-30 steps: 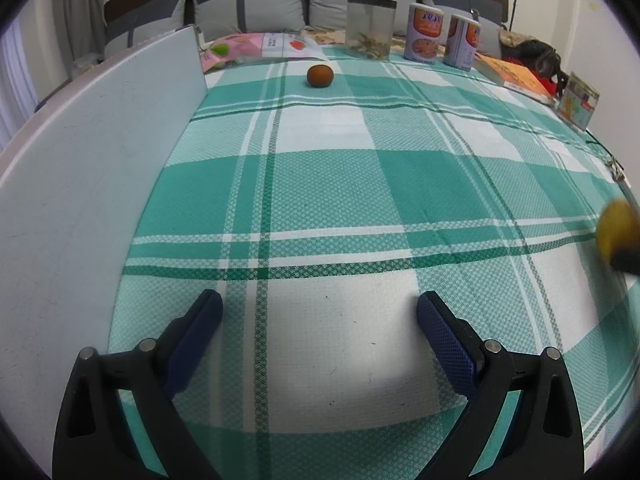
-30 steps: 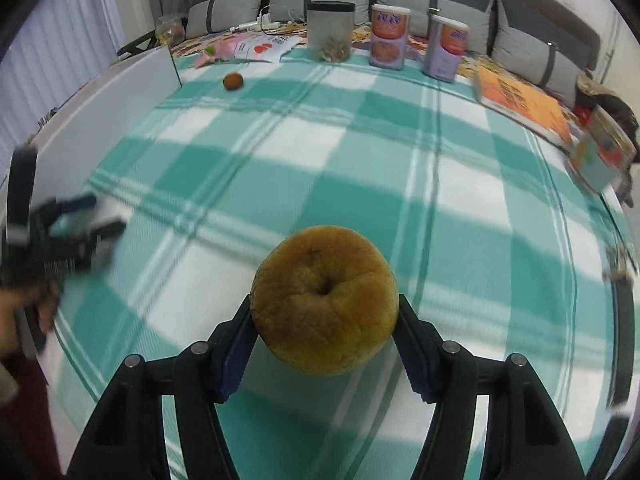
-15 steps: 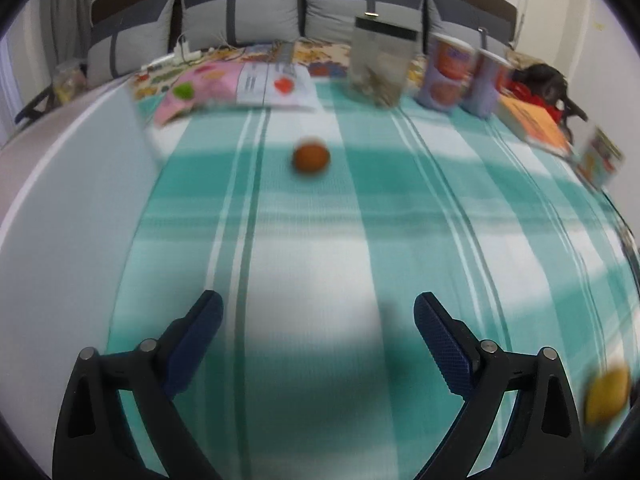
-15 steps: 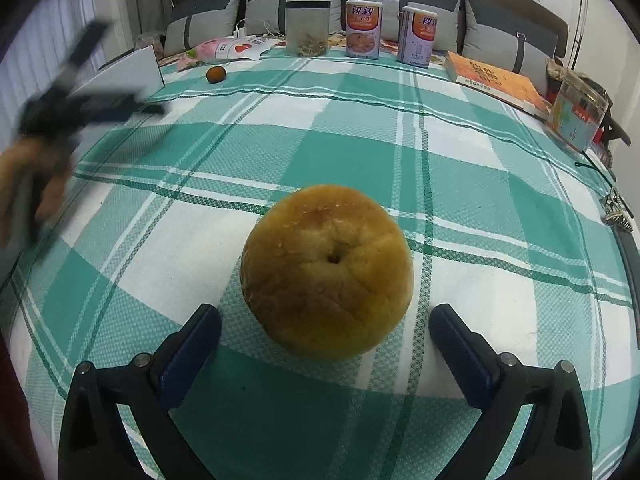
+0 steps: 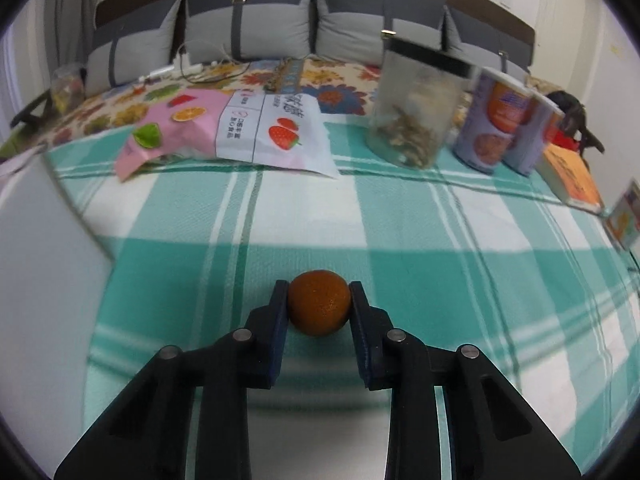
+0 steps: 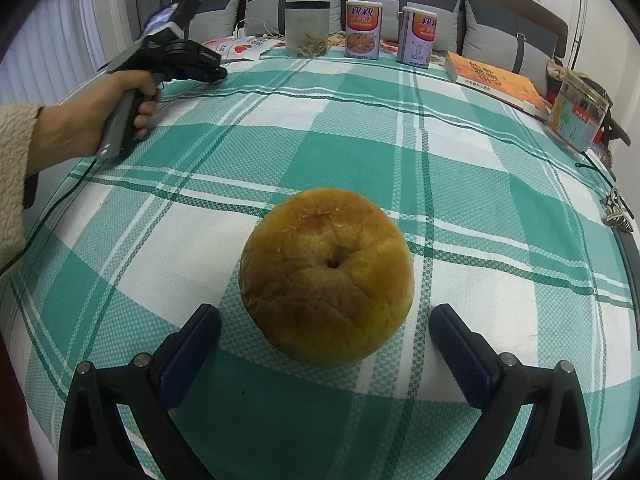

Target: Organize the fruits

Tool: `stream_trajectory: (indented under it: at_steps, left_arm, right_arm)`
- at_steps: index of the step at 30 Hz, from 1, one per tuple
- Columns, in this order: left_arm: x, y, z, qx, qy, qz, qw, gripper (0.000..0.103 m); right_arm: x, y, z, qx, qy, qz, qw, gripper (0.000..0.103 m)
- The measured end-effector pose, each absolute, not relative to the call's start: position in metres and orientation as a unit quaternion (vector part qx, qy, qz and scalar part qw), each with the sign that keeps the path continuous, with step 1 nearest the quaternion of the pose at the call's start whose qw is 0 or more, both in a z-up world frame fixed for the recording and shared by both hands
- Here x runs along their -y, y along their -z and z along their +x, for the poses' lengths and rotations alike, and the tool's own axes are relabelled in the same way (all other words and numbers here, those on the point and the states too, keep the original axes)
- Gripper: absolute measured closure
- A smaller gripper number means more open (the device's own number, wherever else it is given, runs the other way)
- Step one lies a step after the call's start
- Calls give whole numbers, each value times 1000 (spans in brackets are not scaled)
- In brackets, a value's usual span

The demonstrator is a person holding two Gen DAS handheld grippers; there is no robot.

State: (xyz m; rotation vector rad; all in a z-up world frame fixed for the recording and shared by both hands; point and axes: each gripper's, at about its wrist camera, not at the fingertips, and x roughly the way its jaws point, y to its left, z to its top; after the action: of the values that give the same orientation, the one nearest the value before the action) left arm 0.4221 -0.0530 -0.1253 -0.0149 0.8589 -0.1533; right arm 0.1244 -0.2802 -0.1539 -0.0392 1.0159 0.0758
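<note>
In the left wrist view my left gripper (image 5: 319, 294) is shut on a small orange fruit (image 5: 319, 307) that rests on the green plaid tablecloth (image 5: 400, 248). In the right wrist view a large yellow-orange fruit (image 6: 326, 276) sits on the cloth just ahead of my right gripper (image 6: 325, 330), which is open with its blue pads either side and apart from it. The left gripper also shows in the right wrist view (image 6: 182, 58), held by a hand at the far left; the small fruit is hidden there.
At the back stand a clear jar (image 5: 416, 108), two cans (image 5: 500, 120), a snack bag (image 5: 224, 128), books (image 6: 496, 80) and grey cushions (image 5: 248, 20). A white board (image 5: 36, 280) lies along the left edge. Keys (image 6: 614, 216) lie at the right edge.
My left gripper moved forward to the small orange fruit and shut on it. My right gripper set the large fruit on the cloth and opened; it has since stayed still.
</note>
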Motion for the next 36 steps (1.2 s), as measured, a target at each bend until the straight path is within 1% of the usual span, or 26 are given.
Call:
stream_trajectory:
  at_steps: [3,7,12,14,15,16,17,19,20,21,23,24,36]
  left_arm:
    - [56,109,371,-426,105,-3,899,74]
    - [62,93,282,-445,146,20,883,74]
    - [64,106,183,-463,152,37,872,72]
    - [62,116,165,-468,133,25,873,68]
    - [57,119,157,-470,119,13,875,48]
    - [53,122,150,-470,108,2,876,20]
    - [48,124,143,-469,98,-12,878,13]
    - [41,133,136,-476,85,-30,875,13]
    - [42,134,133,-469,86,-22,879,13]
    - [46,137,131,-468,86,0,880,13]
    - [57,141,130,-466,87,45,879,9]
    - [58,142,129,-461,87,52,882,8]
    - [54,143,124,-443,89,46,891,7]
  right_arm:
    - [281,154,125,-486,-36,-19,873,0]
    - [280,154,124,-486,-36,-19,873,0]
    - [281,153,123,-487,-26,-17,873,0]
    - [280,151,120,-493,-6,-6,870,0]
    - [278,150,115,-497,4,-1,868,0]
    - [276,149,110,-499,8,3,866,0]
    - [274,149,103,-502,15,7,864,0]
    - [272,151,92,-504,32,10,863,0]
    - [272,150,87,-499,36,13,866,0]
    - [271,151,84,-495,41,13,868,0]
    - [270,151,80,-487,46,15,872,0]
    - [270,152,78,-479,48,17,876,0]
    - [269,153,76,-467,47,16,883,0]
